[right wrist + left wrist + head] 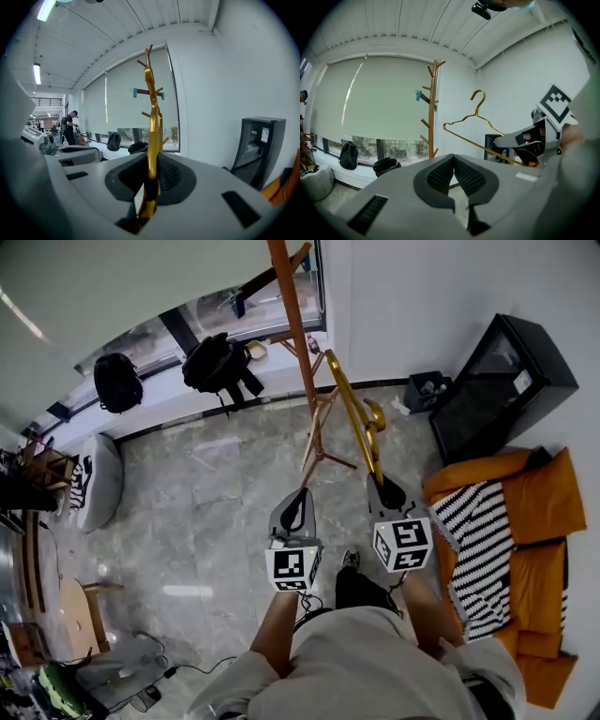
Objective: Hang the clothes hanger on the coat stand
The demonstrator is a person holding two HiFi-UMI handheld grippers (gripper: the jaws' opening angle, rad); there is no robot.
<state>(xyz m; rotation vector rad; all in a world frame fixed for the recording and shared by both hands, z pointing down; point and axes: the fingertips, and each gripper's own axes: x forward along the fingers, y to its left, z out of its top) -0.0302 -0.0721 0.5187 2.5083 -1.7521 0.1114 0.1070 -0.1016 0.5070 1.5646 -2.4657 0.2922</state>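
The gold wire clothes hanger (pixel 352 413) is clamped by its lower bar in my right gripper (pixel 384 491), hook end raised toward the coat stand. In the right gripper view the hanger (pixel 151 122) runs edge-on up from my right gripper (pixel 151 180), covering most of the stand. The wooden coat stand (pixel 292 324) rises just left of the hanger, apart from it, with bare pegs (pixel 432 108). My left gripper (pixel 295 512) hangs lower left of the stand's foot, shut with nothing between its pads (pixel 453 176). From there the whole hanger (pixel 480 126) shows beside the stand.
Two black backpacks (pixel 117 381) (pixel 217 362) lie on the window sill behind the stand. A black cabinet (pixel 502 381) and an orange sofa (pixel 539 493) with a striped cushion stand at the right. A white beanbag (pixel 94 482) sits at the left. A teal clip (pixel 417 95) hangs on a peg.
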